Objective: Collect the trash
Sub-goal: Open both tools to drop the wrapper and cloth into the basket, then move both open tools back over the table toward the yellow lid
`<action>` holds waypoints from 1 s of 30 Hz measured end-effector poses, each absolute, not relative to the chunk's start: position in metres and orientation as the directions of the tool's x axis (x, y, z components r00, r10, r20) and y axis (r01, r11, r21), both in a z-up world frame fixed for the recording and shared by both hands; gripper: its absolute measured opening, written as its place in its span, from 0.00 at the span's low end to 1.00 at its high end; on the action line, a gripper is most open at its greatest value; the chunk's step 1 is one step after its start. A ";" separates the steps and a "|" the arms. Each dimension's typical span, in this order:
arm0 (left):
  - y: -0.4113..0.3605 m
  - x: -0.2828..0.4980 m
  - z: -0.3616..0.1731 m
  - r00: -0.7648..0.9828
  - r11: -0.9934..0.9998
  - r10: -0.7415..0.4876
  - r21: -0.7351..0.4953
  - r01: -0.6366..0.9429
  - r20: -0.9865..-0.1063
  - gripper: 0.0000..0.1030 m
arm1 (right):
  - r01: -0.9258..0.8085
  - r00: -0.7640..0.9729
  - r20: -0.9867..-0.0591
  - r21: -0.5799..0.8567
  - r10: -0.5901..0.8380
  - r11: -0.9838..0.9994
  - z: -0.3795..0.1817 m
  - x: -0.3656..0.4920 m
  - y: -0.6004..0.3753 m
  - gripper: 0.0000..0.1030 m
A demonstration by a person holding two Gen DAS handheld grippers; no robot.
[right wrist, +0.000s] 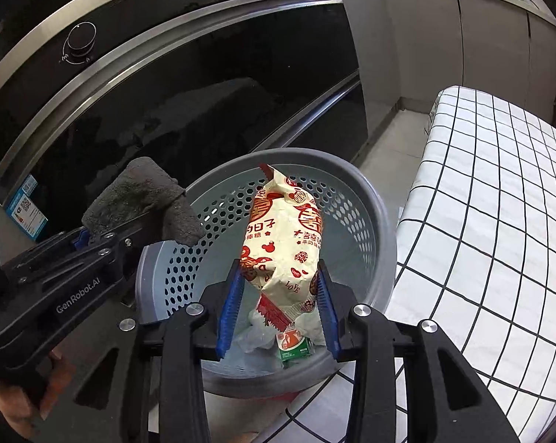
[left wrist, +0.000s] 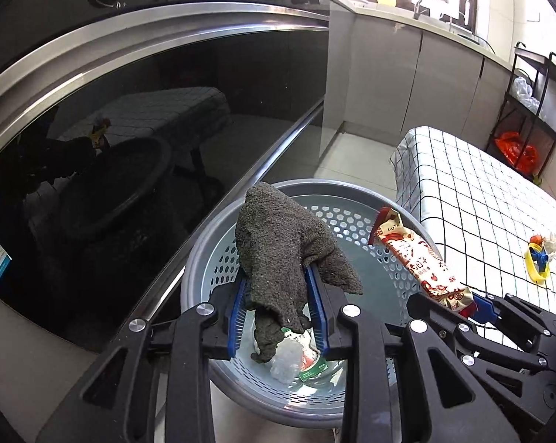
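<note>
Two handheld grippers hover over a round grey perforated basket (right wrist: 383,221) that stands on the floor between a dark glass-fronted oven (left wrist: 167,103) and a table covered in a white black-grid cloth (right wrist: 499,203).

The left gripper (left wrist: 279,308) pinches a rumpled dark grey rag (left wrist: 285,251) between its blue pads; the rag hangs above the basket's left rim.

The right gripper (right wrist: 279,304) pinches a cream snack wrapper with red print (right wrist: 283,240), held upright over the basket's middle.

In the basket's bottom lie a small green-and-white carton (right wrist: 292,345) and crumpled clear plastic (left wrist: 287,363), touching each other.

Near the table's right edge — well apart from the basket — sits a yellow piece with a blue and white scrap (left wrist: 540,254); what it is cannot be told.
</note>
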State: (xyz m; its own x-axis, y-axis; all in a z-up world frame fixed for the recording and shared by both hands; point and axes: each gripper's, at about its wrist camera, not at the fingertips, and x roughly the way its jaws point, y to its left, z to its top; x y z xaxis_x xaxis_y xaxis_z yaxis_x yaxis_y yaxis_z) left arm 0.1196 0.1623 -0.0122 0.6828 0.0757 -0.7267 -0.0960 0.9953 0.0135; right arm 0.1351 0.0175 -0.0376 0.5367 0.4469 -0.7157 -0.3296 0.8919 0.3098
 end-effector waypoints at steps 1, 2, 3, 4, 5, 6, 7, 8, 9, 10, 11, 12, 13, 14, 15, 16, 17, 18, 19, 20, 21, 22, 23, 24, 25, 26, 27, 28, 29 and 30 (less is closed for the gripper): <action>0.162 0.120 -0.012 0.682 0.995 0.075 0.012 -0.097 -0.728 0.32 | -0.326 0.537 -0.716 0.311 0.446 0.893 -0.038 0.136 0.017 0.36; 0.163 0.120 -0.013 0.681 0.995 0.074 0.010 -0.097 -0.728 0.33 | -0.324 0.538 -0.715 0.314 0.447 0.893 -0.038 0.136 0.014 0.37; 0.163 0.120 -0.013 0.682 0.995 0.074 0.009 -0.098 -0.728 0.33 | -0.323 0.542 -0.712 0.314 0.446 0.893 -0.037 0.136 0.013 0.38; 0.163 0.119 -0.013 0.682 0.995 0.073 0.007 -0.099 -0.728 0.37 | -0.322 0.545 -0.709 0.314 0.446 0.893 -0.036 0.136 0.013 0.41; 0.164 0.119 -0.013 0.682 0.995 0.073 0.006 -0.100 -0.727 0.44 | -0.322 0.548 -0.707 0.316 0.447 0.893 -0.036 0.136 0.012 0.46; 0.164 0.119 -0.013 0.684 0.995 0.072 0.003 -0.101 -0.726 0.47 | -0.321 0.553 -0.702 0.318 0.449 0.892 -0.035 0.136 0.011 0.50; 0.164 0.119 -0.012 0.685 0.995 0.073 0.002 -0.103 -0.724 0.49 | -0.318 0.560 -0.697 0.319 0.448 0.893 -0.036 0.135 0.007 0.55; 0.165 0.119 -0.012 0.686 0.994 0.074 0.002 -0.105 -0.724 0.50 | -0.315 0.565 -0.694 0.320 0.447 0.894 -0.035 0.134 0.004 0.56; 0.165 0.119 -0.012 0.686 0.994 0.074 0.001 -0.106 -0.724 0.51 | -0.313 0.564 -0.694 0.322 0.447 0.894 -0.036 0.134 0.004 0.56; 0.165 0.119 -0.012 0.685 0.994 0.075 0.002 -0.108 -0.725 0.53 | -0.311 0.563 -0.694 0.325 0.449 0.893 -0.037 0.134 0.003 0.56; 0.165 0.119 -0.012 0.684 0.994 0.075 0.001 -0.108 -0.725 0.54 | -0.308 0.564 -0.693 0.327 0.449 0.893 -0.037 0.134 0.002 0.56; 0.165 0.120 -0.012 0.684 0.994 0.074 0.000 -0.108 -0.726 0.54 | -0.307 0.564 -0.694 0.328 0.448 0.894 -0.037 0.135 0.002 0.56; 0.165 0.120 -0.012 0.684 0.994 0.074 -0.001 -0.108 -0.725 0.54 | -0.307 0.562 -0.695 0.328 0.448 0.894 -0.037 0.135 0.001 0.56; 0.165 0.120 -0.012 0.685 0.994 0.074 0.000 -0.108 -0.724 0.54 | -0.307 0.563 -0.695 0.327 0.448 0.894 -0.036 0.135 0.001 0.56; 0.165 0.121 -0.012 0.686 0.994 0.075 0.002 -0.108 -0.724 0.54 | -0.308 0.563 -0.694 0.326 0.448 0.894 -0.036 0.135 0.001 0.56; 0.165 0.121 -0.013 0.685 0.994 0.076 0.003 -0.107 -0.724 0.54 | -0.309 0.565 -0.694 0.325 0.447 0.894 -0.036 0.134 0.001 0.56; 0.165 0.121 -0.013 0.685 0.994 0.074 0.002 -0.106 -0.725 0.54 | -0.309 0.565 -0.694 0.324 0.447 0.894 -0.036 0.134 0.001 0.56; 0.165 0.121 -0.013 0.684 0.994 0.074 0.002 -0.106 -0.725 0.54 | -0.308 0.564 -0.695 0.325 0.447 0.894 -0.037 0.135 0.000 0.56; 0.165 0.120 -0.013 0.685 0.994 0.075 0.002 -0.107 -0.725 0.54 | -0.308 0.564 -0.695 0.325 0.447 0.894 -0.037 0.136 0.000 0.56; 0.165 0.120 -0.013 0.685 0.994 0.077 0.003 -0.108 -0.724 0.54 | -0.307 0.564 -0.694 0.326 0.447 0.894 -0.038 0.136 0.000 0.56; 0.166 0.120 -0.013 0.686 0.994 0.077 0.003 -0.109 -0.724 0.55 | -0.306 0.565 -0.694 0.326 0.446 0.894 -0.038 0.135 0.000 0.56; 0.166 0.120 -0.012 0.686 0.994 0.078 0.002 -0.111 -0.723 0.56 | -0.306 0.565 -0.694 0.326 0.446 0.895 -0.037 0.135 -0.001 0.56; 0.166 0.120 -0.012 0.686 0.994 0.078 0.002 -0.111 -0.723 0.57 | -0.307 0.564 -0.694 0.326 0.447 0.894 -0.037 0.135 -0.001 0.56; 0.166 0.120 -0.013 0.686 0.994 0.077 0.001 -0.111 -0.723 0.58 | -0.307 0.565 -0.694 0.325 0.446 0.894 -0.037 0.135 0.000 0.56; 0.166 0.120 -0.013 0.686 0.994 0.077 0.000 -0.111 -0.724 0.58 | -0.306 0.565 -0.694 0.325 0.445 0.895 -0.037 0.135 -0.001 0.56; 0.166 0.120 -0.012 0.687 0.994 0.076 0.000 -0.110 -0.723 0.59 | -0.305 0.565 -0.695 0.324 0.444 0.895 -0.037 0.135 -0.001 0.56; 0.165 0.120 -0.012 0.688 0.994 0.075 0.000 -0.108 -0.722 0.59 | -0.305 0.565 -0.695 0.324 0.444 0.895 -0.037 0.134 -0.001 0.56; 0.165 0.120 -0.012 0.689 0.994 0.075 0.001 -0.107 -0.721 0.60 | -0.304 0.567 -0.695 0.323 0.443 0.896 -0.037 0.134 -0.002 0.56; 0.164 0.120 -0.012 0.690 0.994 0.074 0.001 -0.105 -0.720 0.60 | -0.303 0.568 -0.695 0.322 0.441 0.897 -0.037 0.134 -0.002 0.56; 0.164 0.119 -0.012 0.691 0.995 0.074 0.002 -0.104 -0.719 0.60 | -0.301 0.568 -0.695 0.322 0.440 0.897 -0.037 0.134 -0.002 0.56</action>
